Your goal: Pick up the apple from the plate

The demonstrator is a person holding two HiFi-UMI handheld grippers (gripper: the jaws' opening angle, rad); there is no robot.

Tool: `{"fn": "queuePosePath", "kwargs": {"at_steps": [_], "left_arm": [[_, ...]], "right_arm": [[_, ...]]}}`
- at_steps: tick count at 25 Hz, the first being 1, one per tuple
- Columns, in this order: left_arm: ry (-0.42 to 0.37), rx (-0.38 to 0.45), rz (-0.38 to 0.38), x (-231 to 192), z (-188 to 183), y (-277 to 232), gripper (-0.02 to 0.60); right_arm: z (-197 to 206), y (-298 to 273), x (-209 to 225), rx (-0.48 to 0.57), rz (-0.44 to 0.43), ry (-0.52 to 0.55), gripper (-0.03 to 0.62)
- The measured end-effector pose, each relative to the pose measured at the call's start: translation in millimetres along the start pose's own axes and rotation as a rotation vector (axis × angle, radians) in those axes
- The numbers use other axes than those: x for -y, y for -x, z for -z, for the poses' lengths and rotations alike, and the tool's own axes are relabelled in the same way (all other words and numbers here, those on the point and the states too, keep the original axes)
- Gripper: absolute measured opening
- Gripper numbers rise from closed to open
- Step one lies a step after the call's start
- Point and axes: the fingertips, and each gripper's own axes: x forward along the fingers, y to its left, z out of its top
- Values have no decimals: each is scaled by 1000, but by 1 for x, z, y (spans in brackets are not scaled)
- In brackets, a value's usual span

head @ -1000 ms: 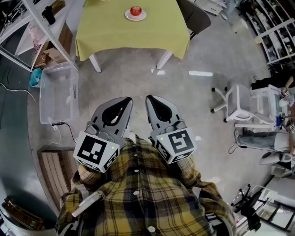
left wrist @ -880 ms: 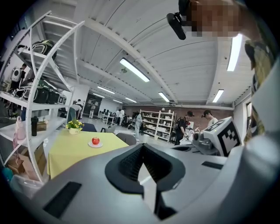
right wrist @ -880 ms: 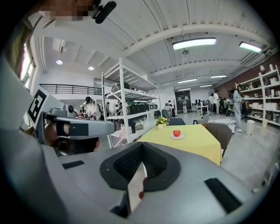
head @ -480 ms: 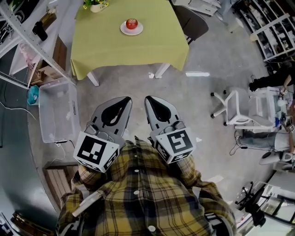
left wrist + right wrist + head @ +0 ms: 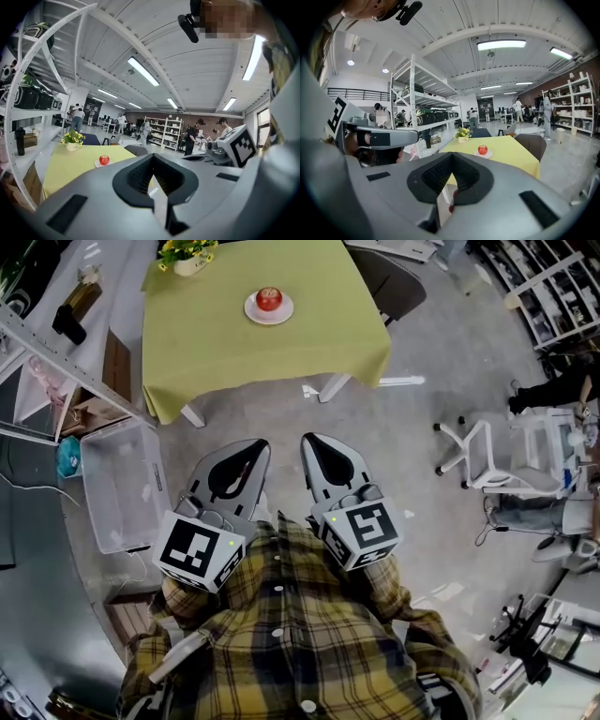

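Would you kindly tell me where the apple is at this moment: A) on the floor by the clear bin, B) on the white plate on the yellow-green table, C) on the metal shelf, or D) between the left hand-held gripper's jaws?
B: the apple sits on the white plate on the yellow-green table, well ahead of the left hand-held gripper and the right hand-held gripper, both shut and empty.

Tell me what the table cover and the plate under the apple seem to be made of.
Table cover: likely cloth, matte yellow-green; its edges hang in soft folds. Plate: perhaps glazed ceramic, white and smooth; plastic is also possible.
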Motion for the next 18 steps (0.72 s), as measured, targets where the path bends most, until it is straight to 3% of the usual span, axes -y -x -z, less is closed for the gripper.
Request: {"fn": "queuePosePath", "kwargs": {"at_steps": [6, 18], "left_arm": [[23, -22, 11, -23, 5, -15, 6], [37, -22, -24, -55, -5, -86, 6]], "right_arm": [[6, -22, 12, -33, 25, -22, -3], [-6, -74, 70, -49, -18, -19, -3]]}}
